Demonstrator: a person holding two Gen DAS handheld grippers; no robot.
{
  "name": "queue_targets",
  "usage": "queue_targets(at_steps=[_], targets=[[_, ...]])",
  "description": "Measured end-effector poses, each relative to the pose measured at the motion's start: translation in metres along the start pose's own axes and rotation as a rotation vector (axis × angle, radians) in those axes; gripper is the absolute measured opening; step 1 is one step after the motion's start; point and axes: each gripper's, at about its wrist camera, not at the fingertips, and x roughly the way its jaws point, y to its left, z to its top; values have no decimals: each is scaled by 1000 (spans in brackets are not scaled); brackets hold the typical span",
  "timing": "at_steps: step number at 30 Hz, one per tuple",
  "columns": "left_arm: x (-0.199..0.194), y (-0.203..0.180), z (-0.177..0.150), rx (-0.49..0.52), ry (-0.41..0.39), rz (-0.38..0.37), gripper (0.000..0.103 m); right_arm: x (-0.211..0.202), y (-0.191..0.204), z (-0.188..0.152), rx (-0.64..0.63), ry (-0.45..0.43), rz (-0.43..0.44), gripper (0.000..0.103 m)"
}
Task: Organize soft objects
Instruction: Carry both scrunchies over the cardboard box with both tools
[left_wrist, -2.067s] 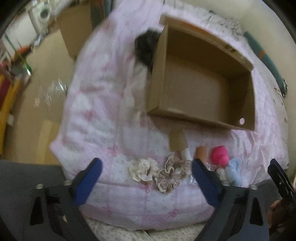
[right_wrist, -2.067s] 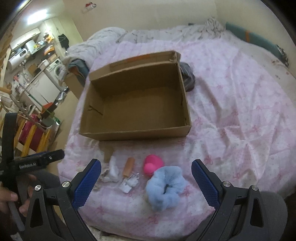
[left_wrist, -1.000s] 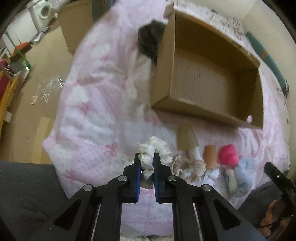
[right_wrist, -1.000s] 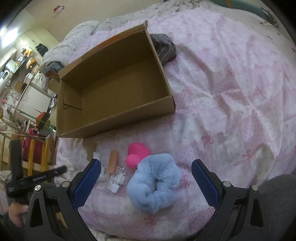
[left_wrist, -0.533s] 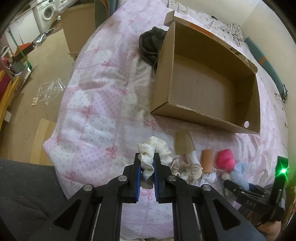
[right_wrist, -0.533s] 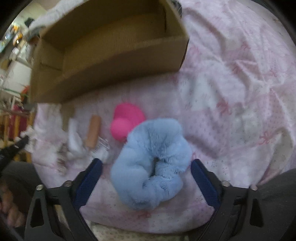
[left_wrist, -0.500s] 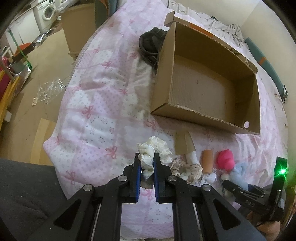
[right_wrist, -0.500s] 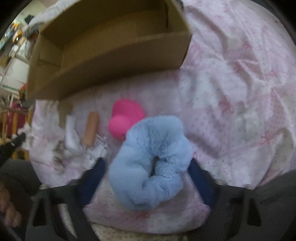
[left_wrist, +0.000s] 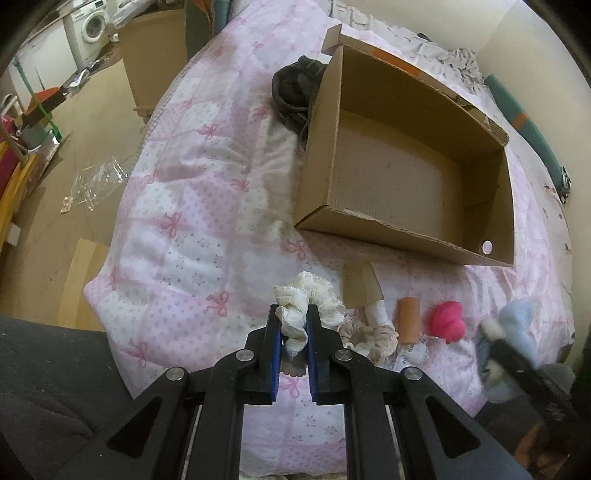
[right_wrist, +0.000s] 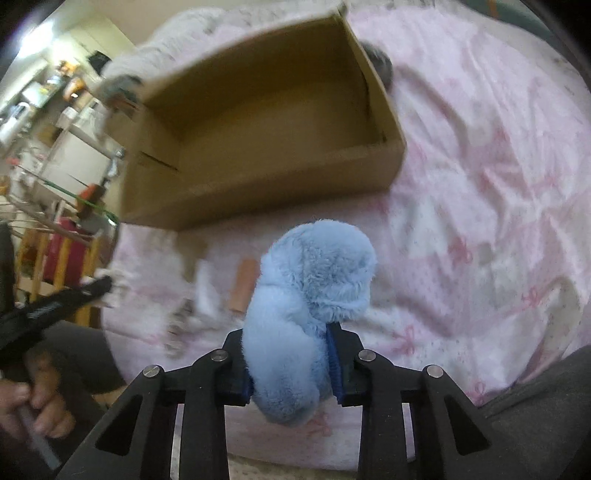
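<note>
1. Two soft things are in hand and none is in the cardboard box (left_wrist: 413, 177) yet; its floor shows bare in both views.
2. The left gripper (left_wrist: 291, 343) has its fingers narrowed tight on the cream lace scrunchie (left_wrist: 306, 302), on the near side of the box, toward the box's left corner, low over the pink quilt (left_wrist: 177, 206).
3. The right gripper (right_wrist: 291, 373) is closing on the fluffy blue scrunchie (right_wrist: 310, 295); the fur fills the gap between the fingers and both pads press into it. It sits in front of the box's near wall, toward the right end.
4. Left to collect, all in a row on the quilt in front of the box's near wall: a beige scrunchie (left_wrist: 369, 336), a small orange-brown roll (left_wrist: 408, 317), a bright pink soft piece (left_wrist: 447, 319), and a white bit beside a scrap of card, too small to name.
5. A dark garment (left_wrist: 295, 88) lies against the box's far left corner; whether it belongs to the task I cannot tell.
6. My judgement: the work is at its start. Both held scrunchies need carrying over the near wall and dropping in, then the row needs clearing.
</note>
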Motion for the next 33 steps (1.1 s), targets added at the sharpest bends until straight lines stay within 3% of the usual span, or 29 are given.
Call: queue_targets(at_steps=[3, 16, 21, 26, 33], targets=[[-2, -4, 0, 21, -17, 16, 11, -17, 18, 4, -53, -59, 46, 33], [-17, -23, -4, 117, -123, 69, 11, -9, 39, -1, -84, -68, 73, 33], [-17, -27, -6, 138, -139, 84, 11, -10, 31, -6, -103, -119, 106, 33], [-28, -32, 1, 155, -172, 97, 11, -15, 31, 5, -94, -150, 121, 33], [-61, -56, 36, 234, -302, 100, 11, -26, 28, 42, -134, -213, 102, 33]])
